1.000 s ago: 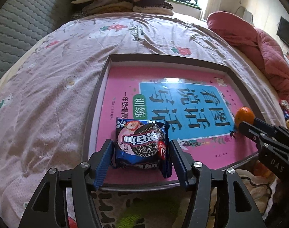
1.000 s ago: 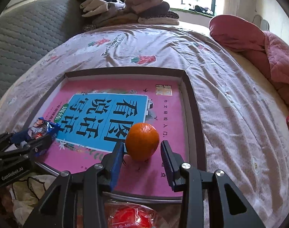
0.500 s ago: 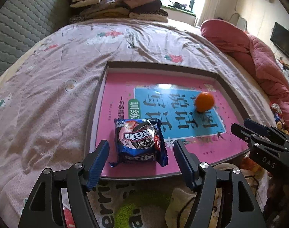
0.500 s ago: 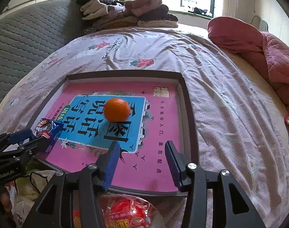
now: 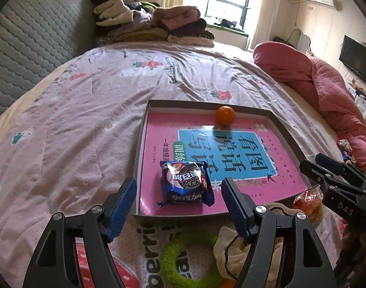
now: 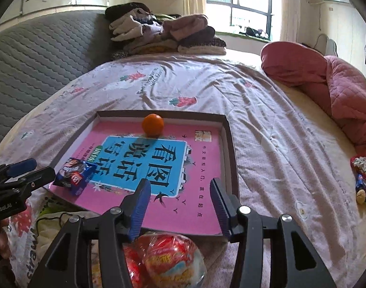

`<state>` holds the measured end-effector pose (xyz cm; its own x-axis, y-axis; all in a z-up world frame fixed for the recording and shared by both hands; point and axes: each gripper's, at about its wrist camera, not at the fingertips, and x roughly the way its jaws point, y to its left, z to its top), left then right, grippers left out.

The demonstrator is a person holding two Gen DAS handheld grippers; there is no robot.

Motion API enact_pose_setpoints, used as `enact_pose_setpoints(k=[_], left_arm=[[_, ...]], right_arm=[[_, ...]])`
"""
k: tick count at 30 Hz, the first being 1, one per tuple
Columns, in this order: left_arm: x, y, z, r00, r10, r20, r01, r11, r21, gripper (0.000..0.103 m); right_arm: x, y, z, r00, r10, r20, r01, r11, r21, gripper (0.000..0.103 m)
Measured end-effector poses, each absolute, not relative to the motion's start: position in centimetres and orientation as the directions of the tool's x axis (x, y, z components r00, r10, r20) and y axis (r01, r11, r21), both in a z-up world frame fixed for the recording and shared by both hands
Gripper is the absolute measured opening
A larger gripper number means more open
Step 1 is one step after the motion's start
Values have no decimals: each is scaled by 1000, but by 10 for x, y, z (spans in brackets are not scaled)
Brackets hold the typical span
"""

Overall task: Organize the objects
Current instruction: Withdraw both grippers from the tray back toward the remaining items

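in the tray (image 5: 282, 129), both tools spread empty, green ring (image 5: 190, 259) left view only

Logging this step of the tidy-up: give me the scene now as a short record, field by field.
setting: bed with pink floral sheet
tray: shallow box lined with a pink book cover
orange: orange by the tray's far wall, free of both tools
cookie pack: blue cookie pack flat in the tray's near left corner
left tool: left tool open, empty, short of the pack
right tool: right tool open, empty, over the tray's near edge
below tools: red snack bag, green ring
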<state>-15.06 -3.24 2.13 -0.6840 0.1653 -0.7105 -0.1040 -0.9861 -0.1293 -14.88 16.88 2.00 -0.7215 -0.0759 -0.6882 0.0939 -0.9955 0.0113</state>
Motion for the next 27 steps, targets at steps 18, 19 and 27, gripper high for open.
enact_pose_setpoints(k=[18,19,27], left_arm=[[-96,-32,49,-745,196,-638,-157,-981,-117,74],[-94,-30,50,-746,198,-635,-161,-980,-117,74],[-69,-22,37,-726,200,-658,-170,-979,-109,74]], right_arm=[[-93,172,48,-796,-142,-588,146,-988,41,56],[-91,171,48,-794,-157,-587,154,-986,55,56],[-69,163,47,-802,-172,-572,175,-983,51,56]])
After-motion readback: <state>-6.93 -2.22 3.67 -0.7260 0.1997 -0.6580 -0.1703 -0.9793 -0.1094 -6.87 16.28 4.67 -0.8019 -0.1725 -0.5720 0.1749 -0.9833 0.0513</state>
